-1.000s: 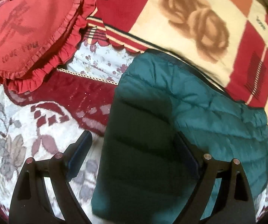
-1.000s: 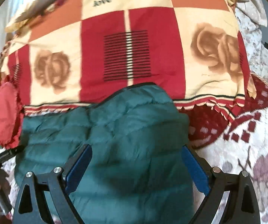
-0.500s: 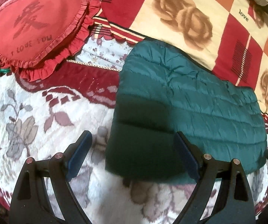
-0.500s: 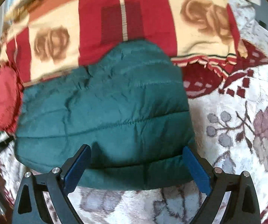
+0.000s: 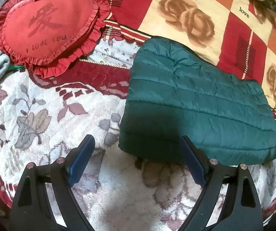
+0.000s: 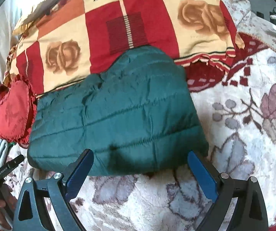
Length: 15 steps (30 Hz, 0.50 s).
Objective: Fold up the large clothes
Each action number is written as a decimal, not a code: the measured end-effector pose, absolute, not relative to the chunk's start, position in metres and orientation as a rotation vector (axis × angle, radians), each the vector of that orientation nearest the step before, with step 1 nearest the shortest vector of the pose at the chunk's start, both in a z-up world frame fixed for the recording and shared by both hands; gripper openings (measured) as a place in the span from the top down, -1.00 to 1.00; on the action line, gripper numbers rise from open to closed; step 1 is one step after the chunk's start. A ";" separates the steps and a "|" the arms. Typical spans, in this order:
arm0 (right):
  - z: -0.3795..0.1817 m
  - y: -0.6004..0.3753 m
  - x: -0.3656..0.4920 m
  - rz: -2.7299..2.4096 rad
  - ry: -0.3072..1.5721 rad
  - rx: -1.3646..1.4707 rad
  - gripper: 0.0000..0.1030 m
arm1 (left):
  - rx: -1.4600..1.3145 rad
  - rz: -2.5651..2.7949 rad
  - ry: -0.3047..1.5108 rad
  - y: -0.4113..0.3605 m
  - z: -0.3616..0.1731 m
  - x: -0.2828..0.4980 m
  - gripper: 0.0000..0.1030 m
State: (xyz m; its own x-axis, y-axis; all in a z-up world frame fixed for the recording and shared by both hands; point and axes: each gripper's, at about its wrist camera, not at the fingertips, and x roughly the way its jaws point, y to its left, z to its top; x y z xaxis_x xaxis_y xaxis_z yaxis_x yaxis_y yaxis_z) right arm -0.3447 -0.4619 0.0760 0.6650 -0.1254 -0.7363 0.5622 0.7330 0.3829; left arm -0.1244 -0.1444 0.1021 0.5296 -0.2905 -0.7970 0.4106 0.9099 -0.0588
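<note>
Looks close to finished: green quilted jacket (image 5: 199,105) folded into a compact rectangular bundle, lying flat on the floral bedspread (image 5: 41,115), far edge overlapping the rose-patterned blanket (image 5: 195,19), heart cushion (image 5: 47,25) near its left. Left gripper (image 5: 138,159) and right gripper (image 6: 140,173) both spread wide, holding nothing, just short of the near edge. Probably only tidying or another fold left.

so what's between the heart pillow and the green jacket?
Left wrist view: only bedding. The floral bedspread, with its dark red border band, fills the gap between heart pillow and folded green jacket. No loose items there.
</note>
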 end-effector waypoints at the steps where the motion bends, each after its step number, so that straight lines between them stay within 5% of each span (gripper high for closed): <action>1: 0.074 -0.463 -0.344 -0.419 0.750 0.651 -0.89 | 0.145 -0.418 0.917 -0.146 0.100 -0.126 -0.74; 15: 0.051 -0.475 -0.345 -0.377 0.740 0.862 -0.99 | -0.050 -0.450 1.042 -0.138 0.064 -0.103 -0.74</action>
State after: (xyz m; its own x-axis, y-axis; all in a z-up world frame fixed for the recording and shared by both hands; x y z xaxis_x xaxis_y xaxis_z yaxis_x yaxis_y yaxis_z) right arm -0.3448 -0.4751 0.0515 0.6940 -0.0106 -0.7199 0.5763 0.6076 0.5466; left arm -0.1028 -0.1379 0.0640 0.4224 -0.3829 -0.8215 0.3363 0.9079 -0.2503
